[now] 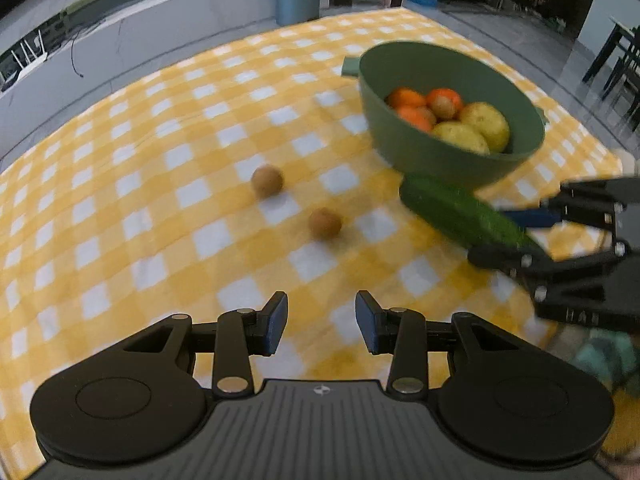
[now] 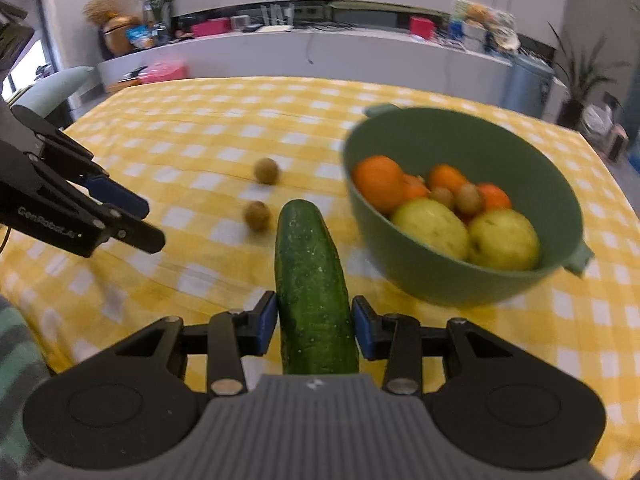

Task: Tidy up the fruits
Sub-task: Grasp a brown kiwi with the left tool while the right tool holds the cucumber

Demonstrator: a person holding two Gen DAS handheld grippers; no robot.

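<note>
The right gripper (image 2: 314, 322) clamps a long dark-green cucumber (image 2: 310, 276) lengthwise, tip forward for carrying; the green plastic bowl (image 2: 460, 280) sits ahead-right. The left gripper (image 1: 321, 318) hangs half-open, empty, two brown kiwis (image 1: 325, 222) ahead.

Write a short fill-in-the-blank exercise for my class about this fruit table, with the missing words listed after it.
1. The right tool is shut on a long green ____.
2. The oranges and the yellow fruits lie inside a green ____.
3. The number of small brown fruits lying loose on the checked cloth is ____.
4. The left tool holds ____ between its pads.

Missing words: cucumber; bowl; two; nothing
</note>
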